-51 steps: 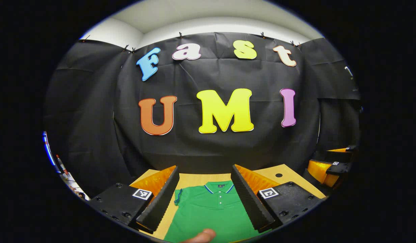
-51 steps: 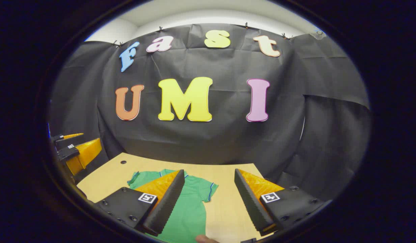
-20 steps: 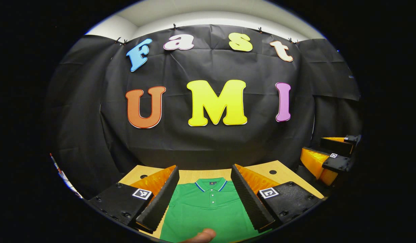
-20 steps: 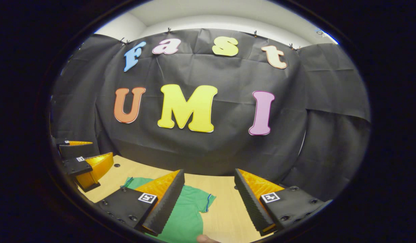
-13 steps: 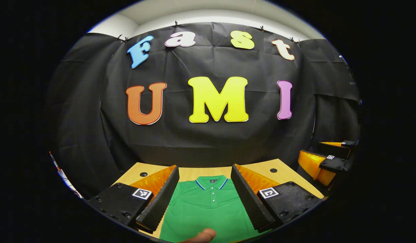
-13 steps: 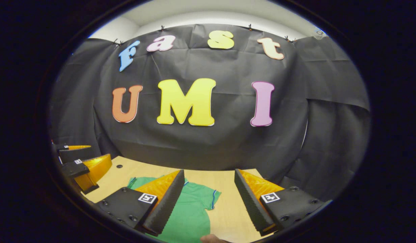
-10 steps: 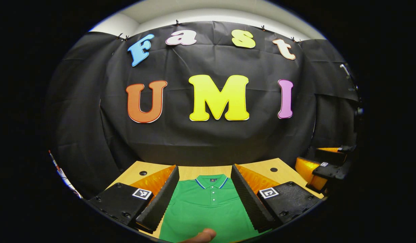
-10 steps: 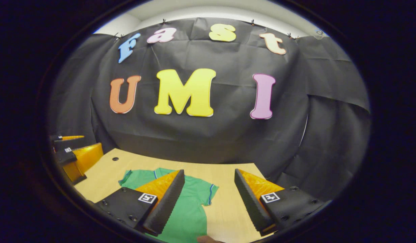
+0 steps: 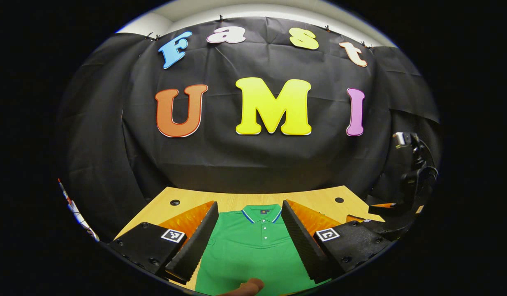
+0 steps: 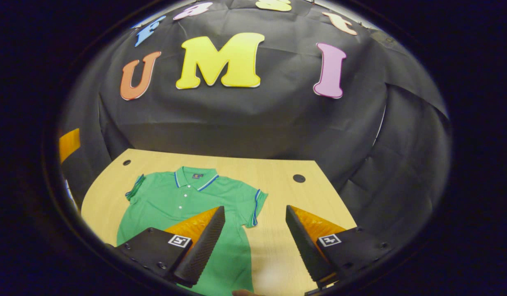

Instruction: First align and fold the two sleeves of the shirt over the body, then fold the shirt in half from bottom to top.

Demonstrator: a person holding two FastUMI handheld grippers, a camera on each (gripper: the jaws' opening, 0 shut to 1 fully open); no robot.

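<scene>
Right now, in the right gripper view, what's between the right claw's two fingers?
In the right gripper view, bare wooden table fills the gap of the open right claw; the green shirt's side edge and right sleeve sit just inside its left finger.

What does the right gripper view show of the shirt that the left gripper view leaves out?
Right gripper view: both short sleeves, one toward the view's left and one toward its right, spread out flat from the body, not yet folded, with bare table beside them.

Left gripper view: the buttons close up between the left gripper's open jaws, and a fingertip at the bottom edge.

Shared: the green shirt lying face up, its striped collar, the wooden table, and open jaws, the right gripper's too.
</scene>
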